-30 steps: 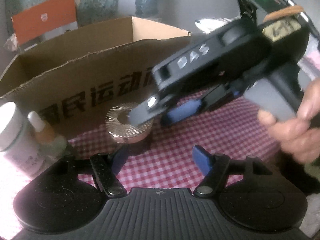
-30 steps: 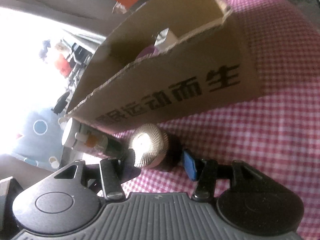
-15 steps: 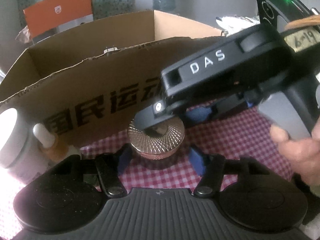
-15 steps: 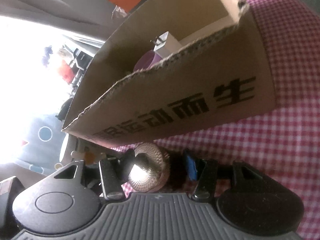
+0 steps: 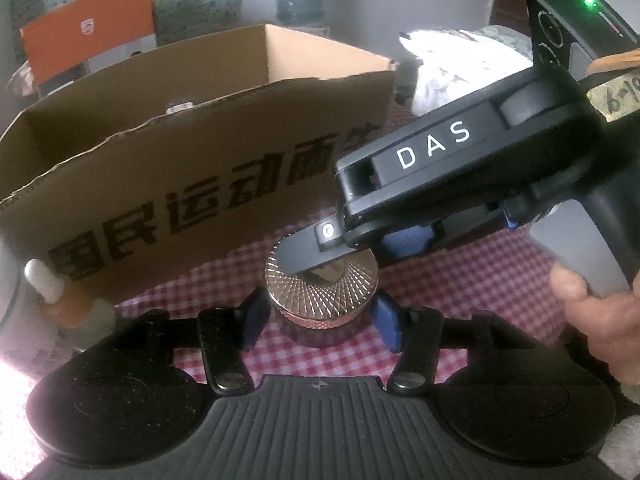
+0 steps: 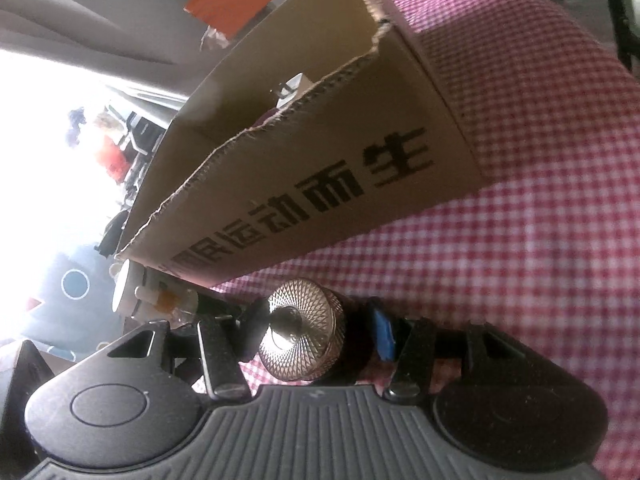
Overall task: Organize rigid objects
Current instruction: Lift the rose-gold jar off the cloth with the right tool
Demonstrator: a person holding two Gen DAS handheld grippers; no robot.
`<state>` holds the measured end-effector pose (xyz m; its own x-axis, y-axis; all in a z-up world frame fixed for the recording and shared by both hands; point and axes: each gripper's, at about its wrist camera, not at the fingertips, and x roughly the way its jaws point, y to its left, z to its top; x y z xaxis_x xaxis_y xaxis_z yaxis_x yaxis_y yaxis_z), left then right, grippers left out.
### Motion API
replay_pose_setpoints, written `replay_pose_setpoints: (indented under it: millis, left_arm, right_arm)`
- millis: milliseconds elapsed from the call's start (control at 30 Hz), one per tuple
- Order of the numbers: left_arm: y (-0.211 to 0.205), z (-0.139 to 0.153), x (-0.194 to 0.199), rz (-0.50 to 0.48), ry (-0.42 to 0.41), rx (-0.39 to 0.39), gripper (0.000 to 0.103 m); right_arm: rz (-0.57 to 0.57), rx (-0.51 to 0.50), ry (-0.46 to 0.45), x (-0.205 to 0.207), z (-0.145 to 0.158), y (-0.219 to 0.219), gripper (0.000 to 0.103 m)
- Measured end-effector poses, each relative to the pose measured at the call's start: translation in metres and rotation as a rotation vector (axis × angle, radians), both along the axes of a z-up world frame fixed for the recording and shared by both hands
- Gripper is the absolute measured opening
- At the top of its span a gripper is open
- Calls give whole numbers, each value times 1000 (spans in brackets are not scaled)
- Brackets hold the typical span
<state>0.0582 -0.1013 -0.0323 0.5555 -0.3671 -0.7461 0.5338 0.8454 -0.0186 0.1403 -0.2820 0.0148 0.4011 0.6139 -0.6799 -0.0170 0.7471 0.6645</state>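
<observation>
jar: we see a small round jar (image 5: 320, 300) w/ a rose-gold faceted lid, standing on the red-checked tablecloth (image 5: 460, 280) just in front of the cardboard box (image 5: 200, 168)
left gripper: ours (image 5: 318, 318) straddles the jar, blue pads (image 5: 251, 320) either side at lid height; jaws closing, jar between them, left pad looks to touch the lid's edge, small gap at the right one
right gripper: its (image 6: 316, 334) jaws sit round the same jar (image 6: 302, 330); right blue pad (image 6: 382, 334) stands off it w/ a dark gap, left finger at the lid's rim; contact we can't tell
left view: right gripper's finger crosses over the lid top, a hand (image 5: 600, 328) on its handle
box: open top, black printed characters on front wall
beside box: dropper bottle (image 5: 60, 300) & white container (image 6: 128, 292) at its left end, near the jar
</observation>
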Motion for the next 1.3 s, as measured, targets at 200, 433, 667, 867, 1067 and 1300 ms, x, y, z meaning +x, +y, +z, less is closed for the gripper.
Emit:
replay_pose_setpoints:
  millis: [200,433,667,867,1067,1300]
  left_arm:
    - [-9,-1,-8,-31,0,5,55]
    - [-16,-2,-9,-53,-3,13,55]
    - [-29,-6,-4,-64,-8,61,56]
    - [-36,-10,-1,-59,-15,81,56]
    - [-40,-11,0,-48,-7,75,56]
    - [-49,-8,3,-67,8,65,55]
  right_arm:
    - [-15,-25,-11,-15,2,-11,58]
    - [-31,-23,-18,-22,3,-26,58]
    - [-43,8,-4,-26,0,-37,60]
    - [-38,20,-7,-31,-3,-39,62]
    - [-39,15,-19,-34,-2,-39,62]
    - [-52,-3,-19,-41,3,-48,62]
